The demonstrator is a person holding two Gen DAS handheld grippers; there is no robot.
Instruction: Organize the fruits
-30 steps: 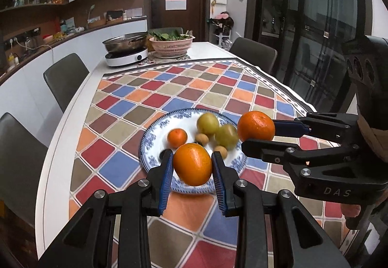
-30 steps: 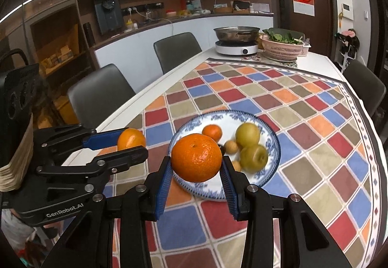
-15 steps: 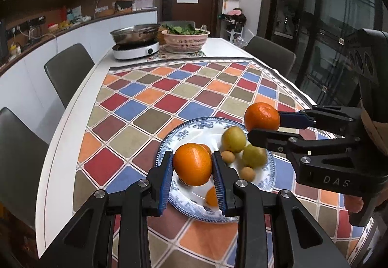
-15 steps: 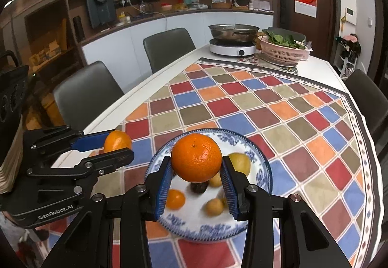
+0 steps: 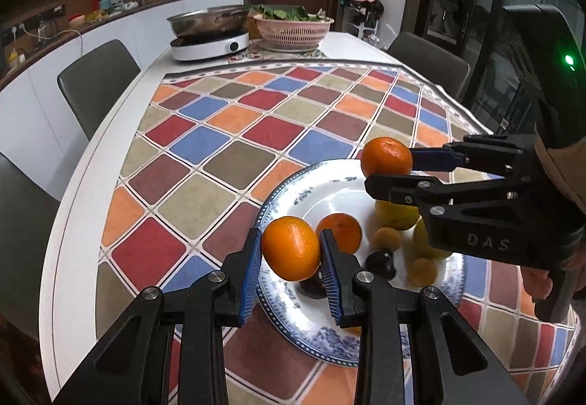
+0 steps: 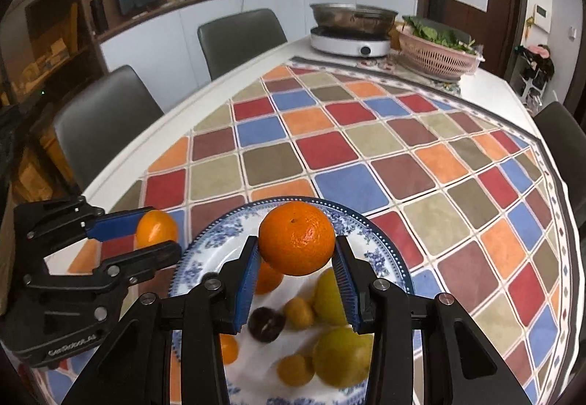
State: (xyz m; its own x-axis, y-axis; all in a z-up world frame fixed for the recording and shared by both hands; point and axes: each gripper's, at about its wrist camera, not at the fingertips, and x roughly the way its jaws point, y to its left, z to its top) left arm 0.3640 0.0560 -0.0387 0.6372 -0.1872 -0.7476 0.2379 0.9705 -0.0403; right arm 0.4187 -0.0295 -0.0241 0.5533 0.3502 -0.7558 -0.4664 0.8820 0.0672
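Both tongs hang over the blue-and-white plate [image 5: 282, 200], each clamped on a fruit of its own. The left tongs [image 5: 291, 255] pinch an orange [image 5: 291, 247] between their blue pads, held in the air above the plate's near-left rim. The right tongs [image 6: 297, 255] grip a second orange [image 6: 296, 238], round with a dimpled skin, above the plate's far side; from the left wrist view those tongs reach in from the right with the fruit at their tips. On the plate lie another orange [image 5: 338, 231], two yellow-green fruits [image 6: 342, 357], a few small golden ones [image 6: 298, 311] and a dark one [image 6: 266, 324], somewhat blurred. The plate sits on the checked cloth [image 6: 348, 145] covering the counter [image 5: 73, 192]. At the far end stand a steel pan on a white cooker [image 5: 208, 46] and a pink basket of greens [image 5: 293, 29], side by side
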